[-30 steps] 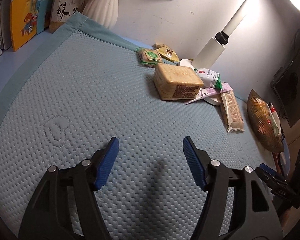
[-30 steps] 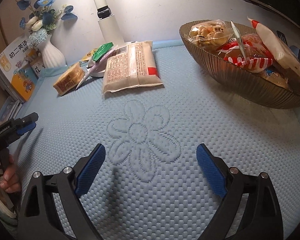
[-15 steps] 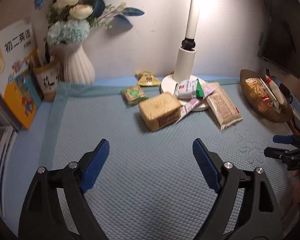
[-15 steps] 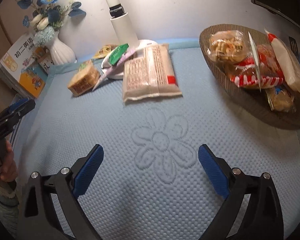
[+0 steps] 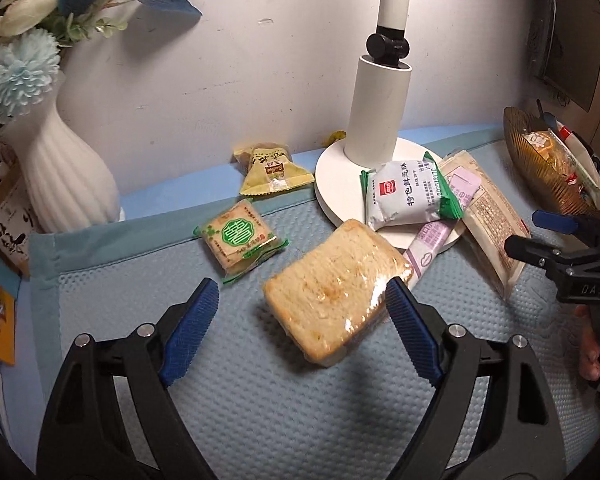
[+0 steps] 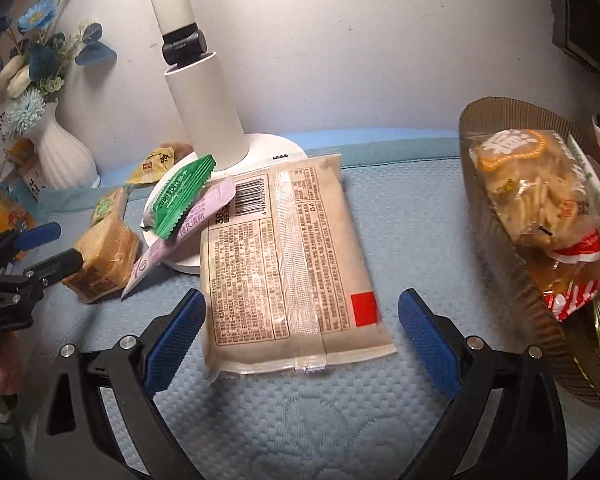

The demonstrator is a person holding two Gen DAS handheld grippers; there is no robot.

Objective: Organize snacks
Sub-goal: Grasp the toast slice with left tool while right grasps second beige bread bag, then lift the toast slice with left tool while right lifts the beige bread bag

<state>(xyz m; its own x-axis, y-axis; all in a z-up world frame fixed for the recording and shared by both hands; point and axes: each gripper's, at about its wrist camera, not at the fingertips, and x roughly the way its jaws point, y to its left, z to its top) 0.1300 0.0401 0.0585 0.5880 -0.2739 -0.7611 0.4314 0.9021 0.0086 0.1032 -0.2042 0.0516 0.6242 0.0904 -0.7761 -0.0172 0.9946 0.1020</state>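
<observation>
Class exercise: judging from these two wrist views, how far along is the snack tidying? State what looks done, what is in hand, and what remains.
Done: several packets already lie in the brown bowl. In hand: nothing yet; the left gripper is open around the wrapped bread, the right gripper open around the large flat packet. Left: those two, plus the green-and-white packet, purple stick, green square packet and yellow packet.

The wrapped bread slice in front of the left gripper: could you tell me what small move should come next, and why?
Probably ease the left gripper a little further forward, then close. Its jaws stand open on either side of the wrapped bread slice, which lies flat on the blue mat, but the fingertips reach only its near part. The bowl of snacks looks like its destination.
</observation>
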